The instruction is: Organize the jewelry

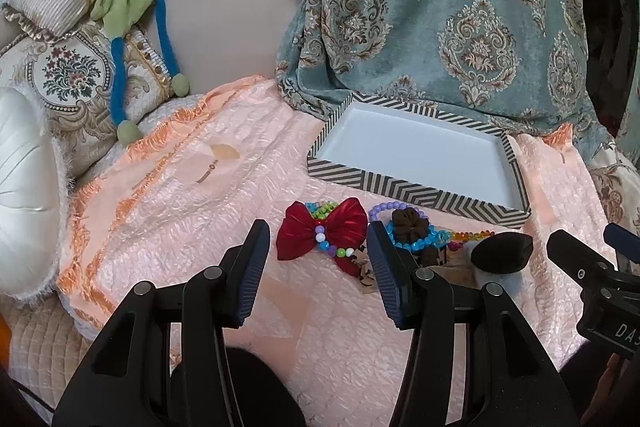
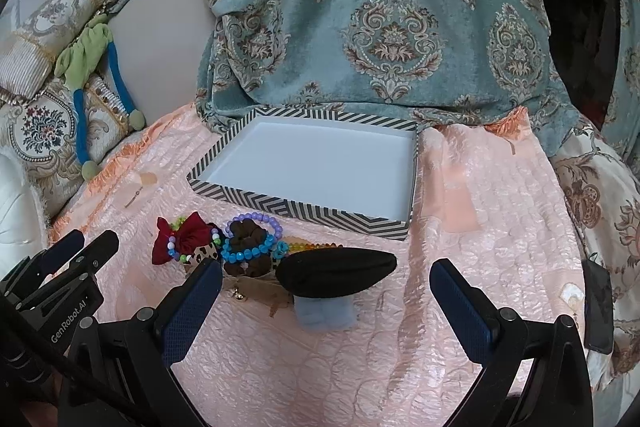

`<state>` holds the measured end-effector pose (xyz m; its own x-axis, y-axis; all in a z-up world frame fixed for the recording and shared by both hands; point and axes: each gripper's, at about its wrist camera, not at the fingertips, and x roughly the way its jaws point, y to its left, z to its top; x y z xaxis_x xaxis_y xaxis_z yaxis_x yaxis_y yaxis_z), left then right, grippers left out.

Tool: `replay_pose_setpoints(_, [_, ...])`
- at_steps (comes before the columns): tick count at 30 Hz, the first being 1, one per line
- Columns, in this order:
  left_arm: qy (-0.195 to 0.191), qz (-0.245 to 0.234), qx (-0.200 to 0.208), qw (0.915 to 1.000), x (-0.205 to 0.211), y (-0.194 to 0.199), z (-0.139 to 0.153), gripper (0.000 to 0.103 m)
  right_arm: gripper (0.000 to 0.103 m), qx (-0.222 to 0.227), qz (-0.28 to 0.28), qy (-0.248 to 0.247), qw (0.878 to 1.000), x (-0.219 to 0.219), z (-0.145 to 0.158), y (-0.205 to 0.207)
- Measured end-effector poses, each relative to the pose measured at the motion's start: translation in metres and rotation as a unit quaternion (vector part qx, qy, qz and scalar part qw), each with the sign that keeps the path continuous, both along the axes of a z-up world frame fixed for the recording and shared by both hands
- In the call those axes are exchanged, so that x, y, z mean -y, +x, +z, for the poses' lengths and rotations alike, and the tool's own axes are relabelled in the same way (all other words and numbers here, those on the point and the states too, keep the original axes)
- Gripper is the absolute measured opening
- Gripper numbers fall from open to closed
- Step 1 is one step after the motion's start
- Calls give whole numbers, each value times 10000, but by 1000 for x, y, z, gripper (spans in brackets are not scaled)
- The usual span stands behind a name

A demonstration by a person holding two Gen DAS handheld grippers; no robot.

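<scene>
Centrally, the jewelry lies in a loose cluster on the peach quilt (image 2: 480, 227), just in front of the near wall of the tray (image 2: 304, 209). The cluster holds a red bow (image 1: 322, 233) with a multicolored bead bracelet (image 1: 334, 247) across it, a brown scrunchie (image 2: 246, 229) ringed by a purple bead bracelet (image 2: 256, 216), and a blue bead bracelet (image 2: 248, 253) touching the scrunchie. An orange bead strand (image 2: 316, 247) runs from the blue beads toward a black oval pad (image 2: 340, 273), which sits at the right end of the cluster on a pale blue block (image 2: 324, 313).

The tray has chevron-striped walls and a white floor; nothing lies in it.

The left gripper (image 1: 316, 267) hovers over the quilt with fingers wide apart, holding nothing, the bow between the fingertips in its view. The right gripper (image 2: 326, 291) likewise has fingers wide and holds nothing, the pad between them.

Behind the tray hangs a teal patterned drape (image 2: 380, 27). Embroidered cushions (image 1: 68, 75) and a green-and-blue cloth toy (image 1: 128, 7) lie far left.
</scene>
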<state>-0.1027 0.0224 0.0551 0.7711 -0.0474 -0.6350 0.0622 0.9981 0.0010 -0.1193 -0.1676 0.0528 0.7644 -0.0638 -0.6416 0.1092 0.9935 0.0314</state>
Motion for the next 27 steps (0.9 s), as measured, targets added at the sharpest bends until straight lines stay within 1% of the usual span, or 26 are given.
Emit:
replay_pose_setpoints(9, [-11, -24, 49, 10000, 2, -1, 0, 50, 103, -31, 3, -46, 10000, 1, -1, 0])
replay_pose_setpoints(20, [-38, -28, -11, 10000, 2, 1, -3, 50, 103, -64, -1, -40, 10000, 2, -4, 0])
replay_pose_setpoints(27, [10, -39, -56, 10000, 3, 1, -6, 50, 103, -86, -4, 10, 10000, 4, -4, 1])
